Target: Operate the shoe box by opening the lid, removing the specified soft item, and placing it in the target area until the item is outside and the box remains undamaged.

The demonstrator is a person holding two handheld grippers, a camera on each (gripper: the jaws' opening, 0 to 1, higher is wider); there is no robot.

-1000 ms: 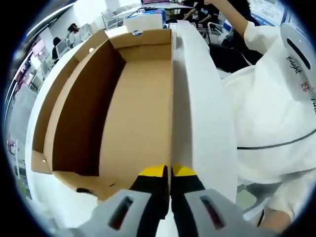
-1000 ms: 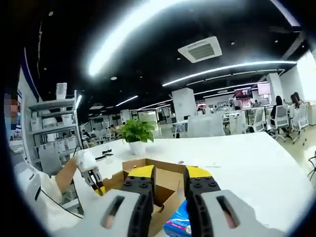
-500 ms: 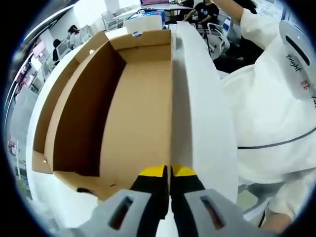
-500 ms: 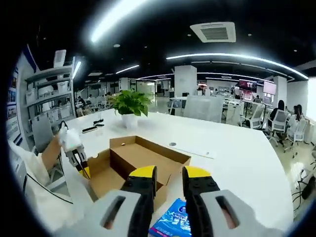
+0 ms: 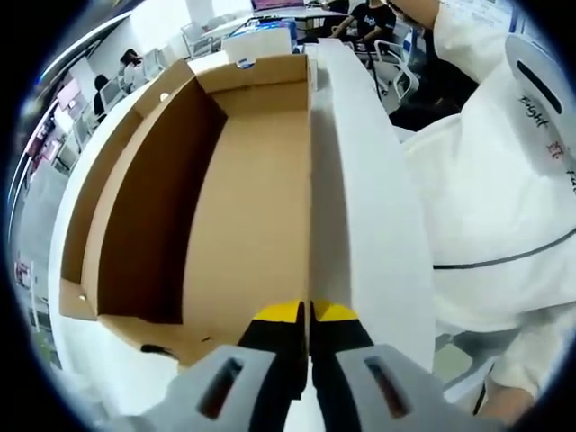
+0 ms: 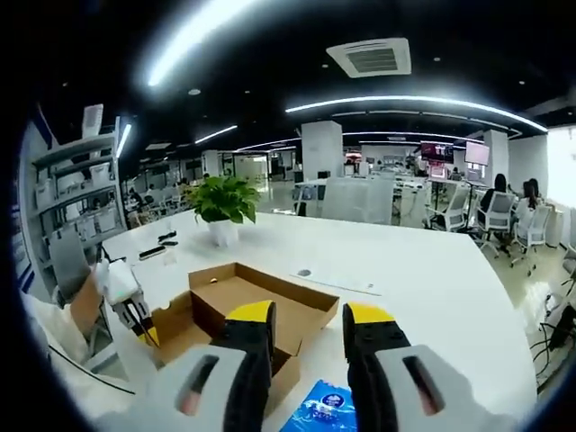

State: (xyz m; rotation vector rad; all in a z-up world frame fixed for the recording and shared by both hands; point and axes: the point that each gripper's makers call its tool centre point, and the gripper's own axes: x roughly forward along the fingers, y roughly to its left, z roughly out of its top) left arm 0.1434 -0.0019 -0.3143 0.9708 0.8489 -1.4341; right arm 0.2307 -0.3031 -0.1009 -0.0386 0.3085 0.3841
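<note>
Pinching shoe box [image 5: 243, 207] lid edge with left tool [image 5: 307, 312], jaws together; right tool [image 6: 306, 315] apart, empty. Blue soft packet [image 6: 319, 409] already on counter [image 6: 432, 279] beside box; release probably left.

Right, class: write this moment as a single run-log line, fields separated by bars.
left gripper: shut on box flap | right gripper: open, hovering | shoe box: open, looks empty | blue packet: on table, outside box

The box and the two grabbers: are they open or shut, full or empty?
shoe box: open, nothing inside
box lid: folded back, pinched at its edge
left gripper: jaws shut on the box lid
right gripper: jaws apart, holding nothing
blue packet: lying outside the box
</note>
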